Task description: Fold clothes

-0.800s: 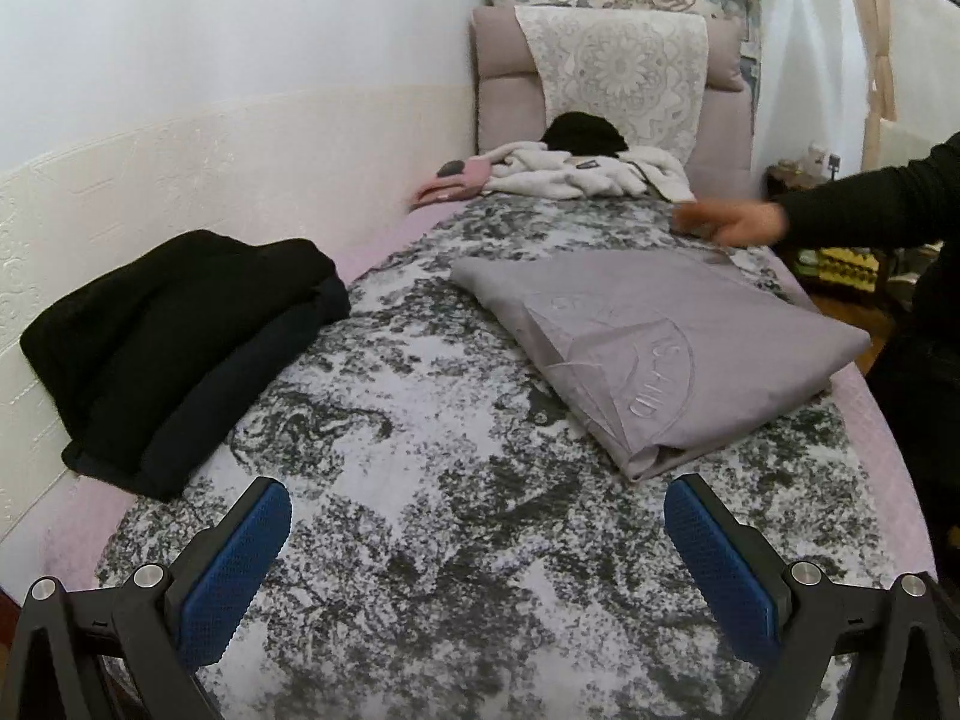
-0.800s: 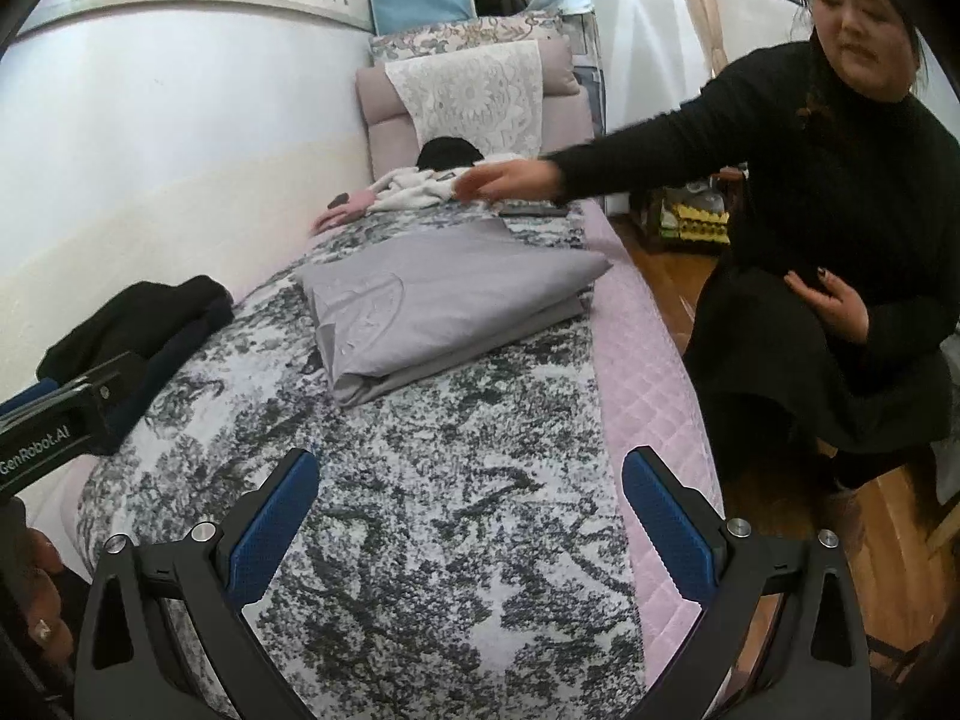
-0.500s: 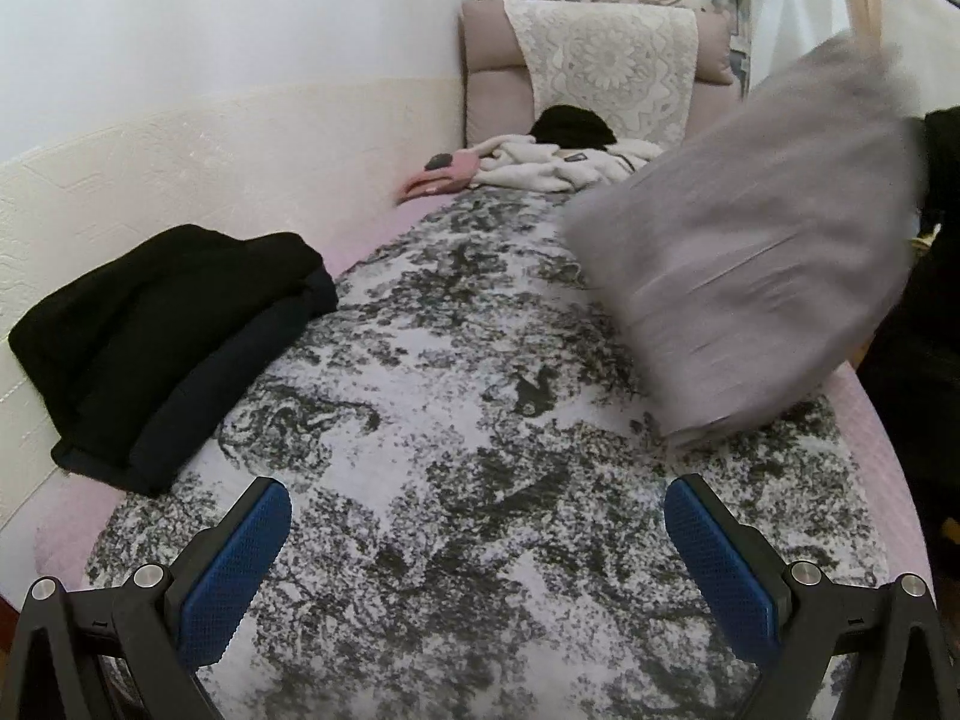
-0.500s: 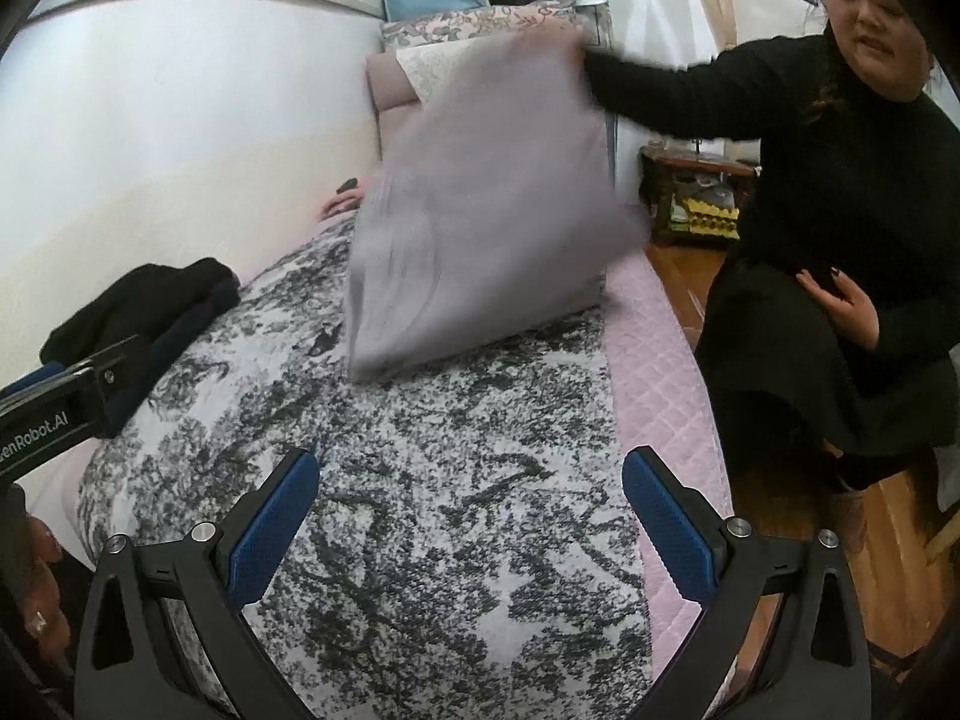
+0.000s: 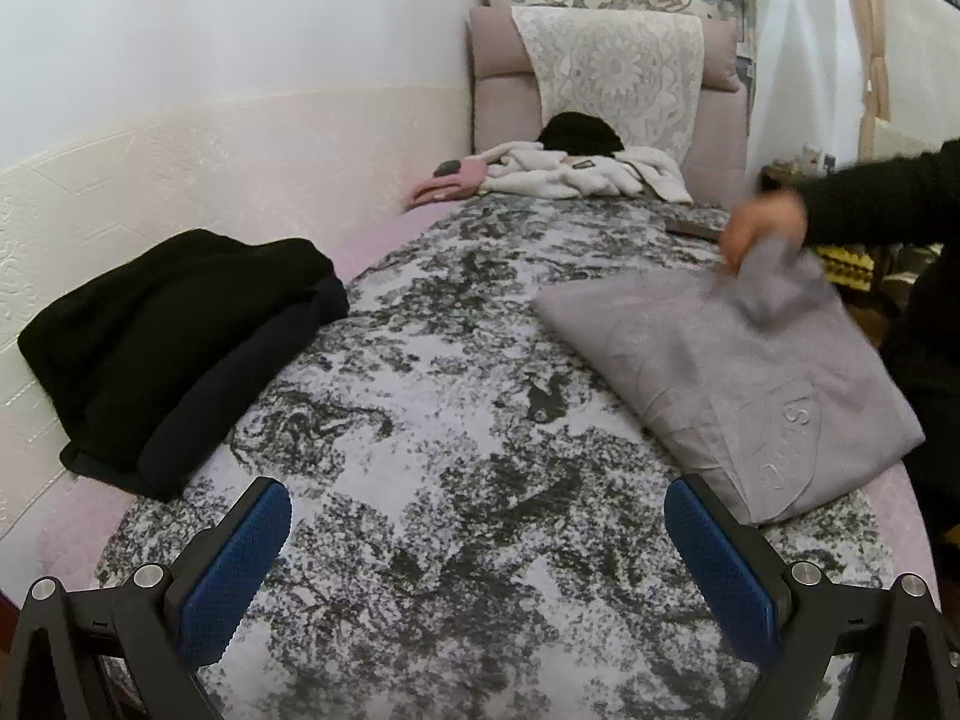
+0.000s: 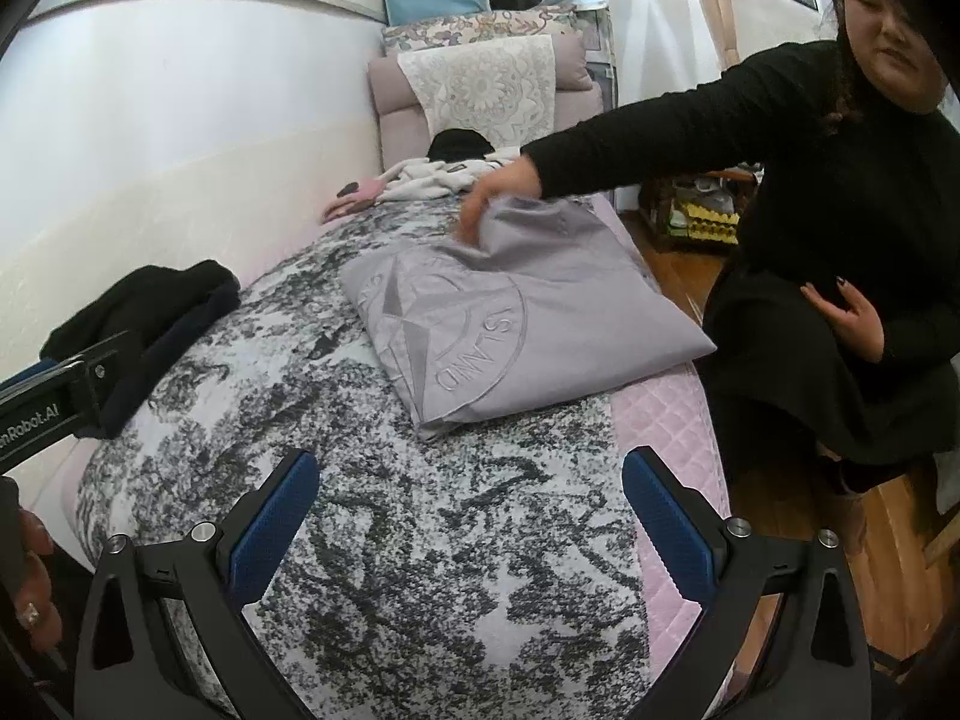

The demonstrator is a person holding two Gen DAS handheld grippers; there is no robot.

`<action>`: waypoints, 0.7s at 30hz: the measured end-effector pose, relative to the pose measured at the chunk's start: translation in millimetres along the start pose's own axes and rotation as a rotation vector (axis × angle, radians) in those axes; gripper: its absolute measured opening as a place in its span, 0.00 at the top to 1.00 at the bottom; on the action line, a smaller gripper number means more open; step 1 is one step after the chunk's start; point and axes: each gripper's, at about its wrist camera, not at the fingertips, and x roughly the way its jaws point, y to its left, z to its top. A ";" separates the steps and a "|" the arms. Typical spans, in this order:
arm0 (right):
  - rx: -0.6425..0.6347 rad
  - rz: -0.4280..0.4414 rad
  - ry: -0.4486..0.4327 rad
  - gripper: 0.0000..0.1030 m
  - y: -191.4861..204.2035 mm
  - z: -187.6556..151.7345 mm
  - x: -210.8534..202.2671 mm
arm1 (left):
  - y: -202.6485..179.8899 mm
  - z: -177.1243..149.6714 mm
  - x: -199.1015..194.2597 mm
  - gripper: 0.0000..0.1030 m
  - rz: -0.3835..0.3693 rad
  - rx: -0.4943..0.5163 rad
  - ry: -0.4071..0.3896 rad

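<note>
Grey garment: the folded lilac-grey top (image 6: 516,324) lies on the right half of the mottled bed cover (image 5: 456,480), its right edge close to the pink quilted strip (image 6: 666,420) at the bed's side.
Helper: a woman in black beside the bed has her hand (image 6: 498,186) on the far corner of the top, pinching it up off the pile.
Left tool: my left gripper (image 5: 474,546) is spread wide, nothing between its blue pads, low over the near end of the cover.
Right tool: my right gripper (image 6: 474,528) is likewise wide apart and holds nothing.
Progress: I judge this top is not folded by me yet; it looks bundled, embossed round logo (image 6: 444,324) up, and neither tool touches it.
Left to do: as I read it, the black clothes (image 5: 174,336) by the wall and the pale heap (image 5: 576,174) near the headboard also wait.
Axis: the top's long side runs diagonally, from near-left towards far-right in the right wrist view.
Facing: I cannot tell which end is the collar.
</note>
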 end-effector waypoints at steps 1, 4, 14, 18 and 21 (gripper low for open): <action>0.000 0.001 0.003 0.00 0.0 -0.4 0.6 | -0.2 0.0 0.5 0.00 0.005 0.007 0.009; 0.004 0.005 0.009 0.00 0.2 -1.0 2.1 | -0.7 0.1 1.4 0.00 0.022 0.031 0.040; -0.018 0.011 0.008 0.00 4.2 -6.3 0.8 | 1.7 1.3 -0.2 0.00 0.015 0.015 0.048; -0.034 0.007 -0.013 0.00 7.1 -6.8 -3.1 | 3.8 1.6 -2.2 0.00 0.011 -0.004 0.028; -0.037 0.003 -0.026 0.00 7.6 -5.8 -5.0 | 5.5 2.6 -2.5 0.00 0.021 -0.002 0.027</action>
